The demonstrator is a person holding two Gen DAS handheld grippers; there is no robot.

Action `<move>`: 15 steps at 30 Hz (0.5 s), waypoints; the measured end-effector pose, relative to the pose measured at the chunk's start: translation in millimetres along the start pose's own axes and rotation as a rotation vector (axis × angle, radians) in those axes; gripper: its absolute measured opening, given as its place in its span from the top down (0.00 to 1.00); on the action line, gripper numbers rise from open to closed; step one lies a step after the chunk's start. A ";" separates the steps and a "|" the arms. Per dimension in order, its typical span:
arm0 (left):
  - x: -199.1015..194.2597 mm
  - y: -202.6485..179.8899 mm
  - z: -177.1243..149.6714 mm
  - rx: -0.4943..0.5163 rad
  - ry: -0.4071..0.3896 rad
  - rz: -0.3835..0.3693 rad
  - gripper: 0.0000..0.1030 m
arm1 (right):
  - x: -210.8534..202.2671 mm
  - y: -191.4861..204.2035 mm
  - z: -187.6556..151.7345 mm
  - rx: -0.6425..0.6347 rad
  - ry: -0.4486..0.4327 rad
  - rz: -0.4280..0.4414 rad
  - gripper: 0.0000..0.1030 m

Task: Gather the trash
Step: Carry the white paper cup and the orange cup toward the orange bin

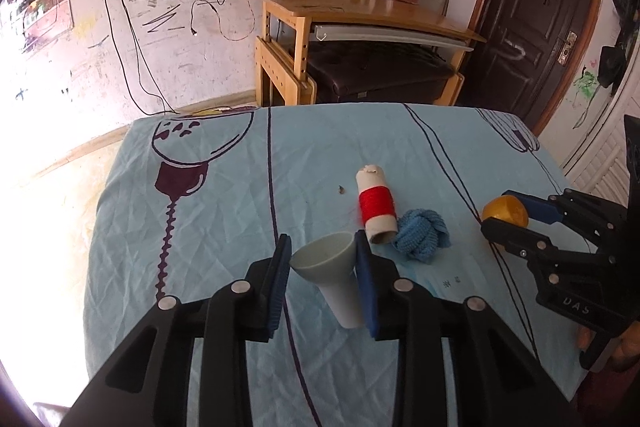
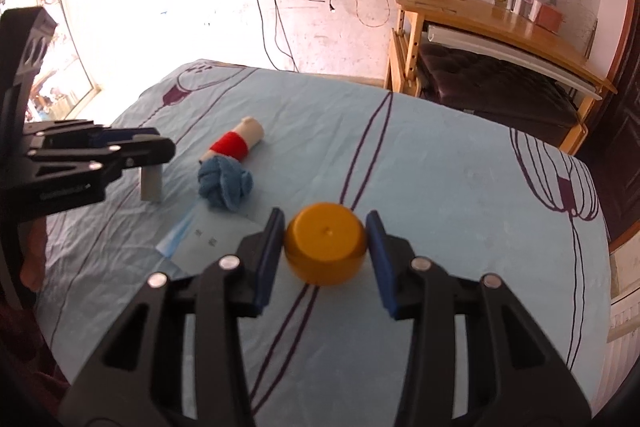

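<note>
On the tabletop (image 1: 224, 187), the left hand-held gripper (image 1: 323, 269) pinches a pale funnel (image 1: 328, 263). Right of it lie a red-wound tube (image 1: 376, 203) and blue cloth (image 1: 422, 235). Far right, the right hand-held gripper (image 2: 326, 249) pinches a yellow cap (image 2: 326, 249).

"DAS" on right gripper (image 1: 505, 217)

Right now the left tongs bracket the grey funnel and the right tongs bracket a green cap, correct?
Not quite. The left tongs do bracket the grey funnel, but the cap between the right tongs is yellow-orange, not green, as the right wrist view shows.
</note>
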State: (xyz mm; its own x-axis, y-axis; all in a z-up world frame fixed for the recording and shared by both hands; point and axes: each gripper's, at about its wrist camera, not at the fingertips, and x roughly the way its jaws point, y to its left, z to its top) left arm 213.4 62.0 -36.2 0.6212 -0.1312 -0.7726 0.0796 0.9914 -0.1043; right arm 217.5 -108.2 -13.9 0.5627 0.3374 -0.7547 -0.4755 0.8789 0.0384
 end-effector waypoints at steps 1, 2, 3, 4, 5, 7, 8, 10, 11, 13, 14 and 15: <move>-2.1 -0.3 -0.7 0.003 -0.002 0.000 0.74 | -1.4 -0.4 -0.2 0.002 -0.004 0.001 0.61; -4.9 0.7 -1.4 0.004 -0.006 0.000 0.74 | -3.5 -0.9 -0.2 0.003 -0.009 0.003 0.61; -7.1 0.6 -1.5 0.004 -0.009 0.000 0.74 | -5.0 -0.6 -0.2 0.003 -0.013 0.003 0.61; -10.3 -0.1 -1.7 0.005 -0.014 0.000 0.74 | -7.0 -1.2 -0.5 0.005 -0.018 0.002 0.61; -13.1 -0.1 -2.1 0.005 -0.018 -0.001 0.74 | -9.0 -1.8 -0.4 0.006 -0.022 0.002 0.61; -20.1 -1.9 -2.9 0.009 -0.029 -0.002 0.74 | -13.3 -4.3 -0.7 0.015 -0.032 0.002 0.61; -22.5 -2.4 -2.6 0.010 -0.033 -0.002 0.74 | -15.6 -6.2 -1.1 0.021 -0.037 0.000 0.61; -29.2 -6.2 -3.6 0.022 -0.040 -0.001 0.74 | -19.3 -8.8 -2.4 0.027 -0.044 0.000 0.61; -31.5 -8.6 -4.7 0.030 -0.045 0.007 0.74 | -20.2 -9.2 -2.9 0.030 -0.047 0.000 0.61; -34.4 -11.9 -6.6 0.043 -0.047 0.017 0.74 | -23.0 -10.8 -4.9 0.035 -0.052 0.000 0.61; -35.2 -14.9 -6.9 0.049 -0.047 0.020 0.74 | -24.1 -11.4 -5.5 0.036 -0.054 0.001 0.61; -36.5 -17.4 -8.7 0.058 -0.049 0.030 0.74 | -25.8 -12.7 -6.4 0.040 -0.057 0.000 0.61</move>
State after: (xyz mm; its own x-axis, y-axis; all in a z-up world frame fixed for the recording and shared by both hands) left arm 182.6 49.5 -11.6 0.6613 -0.1028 -0.7430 0.1045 0.9935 -0.0445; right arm 204.6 -130.2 1.0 0.6010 0.3551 -0.7160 -0.4488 0.8912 0.0652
